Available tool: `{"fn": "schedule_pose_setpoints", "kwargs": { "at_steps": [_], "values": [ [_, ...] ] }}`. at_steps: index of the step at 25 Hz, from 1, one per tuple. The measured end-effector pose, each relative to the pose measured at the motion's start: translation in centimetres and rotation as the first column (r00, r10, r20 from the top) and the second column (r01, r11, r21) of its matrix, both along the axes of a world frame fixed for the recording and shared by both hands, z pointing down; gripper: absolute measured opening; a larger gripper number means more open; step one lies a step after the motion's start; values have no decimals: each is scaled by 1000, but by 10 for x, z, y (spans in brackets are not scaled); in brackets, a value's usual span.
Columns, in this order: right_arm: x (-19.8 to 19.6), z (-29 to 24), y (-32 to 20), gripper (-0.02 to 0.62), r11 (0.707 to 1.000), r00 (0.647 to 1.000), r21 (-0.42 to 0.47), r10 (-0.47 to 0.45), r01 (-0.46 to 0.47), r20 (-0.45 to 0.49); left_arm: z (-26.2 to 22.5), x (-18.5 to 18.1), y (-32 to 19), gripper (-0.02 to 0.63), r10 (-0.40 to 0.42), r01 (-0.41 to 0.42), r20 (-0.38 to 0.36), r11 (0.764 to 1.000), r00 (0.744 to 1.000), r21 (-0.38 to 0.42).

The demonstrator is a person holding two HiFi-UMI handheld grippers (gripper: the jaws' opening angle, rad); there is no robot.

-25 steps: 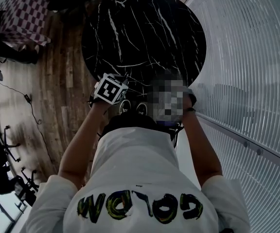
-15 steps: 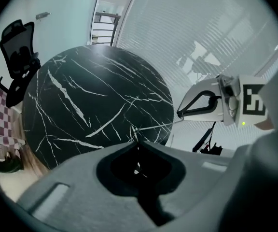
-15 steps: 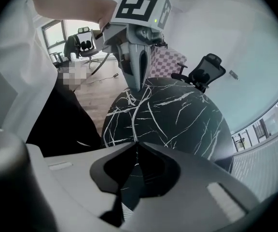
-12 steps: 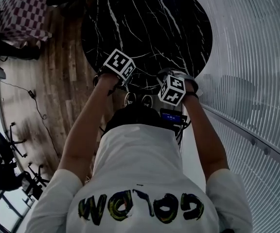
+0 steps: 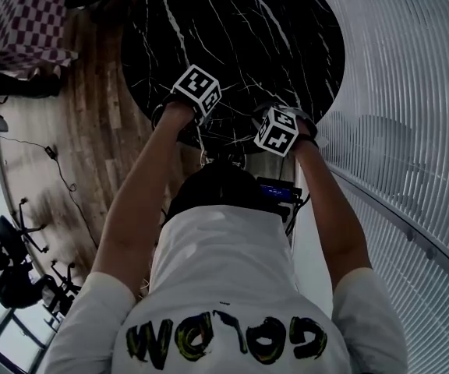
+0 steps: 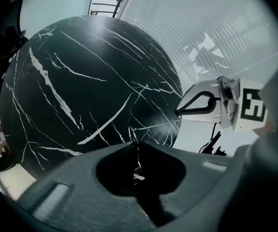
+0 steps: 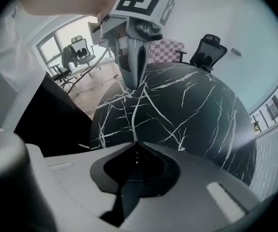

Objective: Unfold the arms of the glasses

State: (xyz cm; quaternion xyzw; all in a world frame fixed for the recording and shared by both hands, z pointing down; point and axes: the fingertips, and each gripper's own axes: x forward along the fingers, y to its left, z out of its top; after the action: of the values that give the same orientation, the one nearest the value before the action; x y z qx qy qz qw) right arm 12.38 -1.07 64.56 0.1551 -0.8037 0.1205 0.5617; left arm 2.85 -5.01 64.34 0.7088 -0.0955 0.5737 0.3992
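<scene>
While your left gripper (image 6: 138, 144) and right gripper (image 7: 134, 141) are both closed on nothing, the glasses (image 5: 223, 159) lie between them at the near edge of the table (image 5: 240, 45). They seem to run left to right, partly hidden by your head.

A round black marble table with white veins (image 5: 240, 45) stands on a brown wooden plank floor (image 5: 92, 139). A white ribbed wall (image 5: 411, 92) runs just beside the table's edge. Beyond the table, a purple-and-white chequered cloth (image 5: 30, 18) sits near a black mesh office chair (image 7: 205, 52). A thin black cable (image 5: 51, 153) trails across the floor. More black office chairs (image 5: 10, 275) stand by a window (image 7: 52, 42).
</scene>
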Motion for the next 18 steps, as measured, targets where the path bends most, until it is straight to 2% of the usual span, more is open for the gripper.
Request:
{"fn": "schedule_pose_setpoints", "kwargs": {
  "at_steps": [6, 18],
  "values": [
    [4, 16, -6, 11, 998, 998, -54, 40, -38, 49, 11, 6, -4, 25, 23, -23, 4, 999, 1000, -40],
    [7, 37, -17, 3, 993, 989, -97, 74, -62, 128, 36, 6, -2, 86, 72, -70, 13, 992, 997, -102]
  ]
}}
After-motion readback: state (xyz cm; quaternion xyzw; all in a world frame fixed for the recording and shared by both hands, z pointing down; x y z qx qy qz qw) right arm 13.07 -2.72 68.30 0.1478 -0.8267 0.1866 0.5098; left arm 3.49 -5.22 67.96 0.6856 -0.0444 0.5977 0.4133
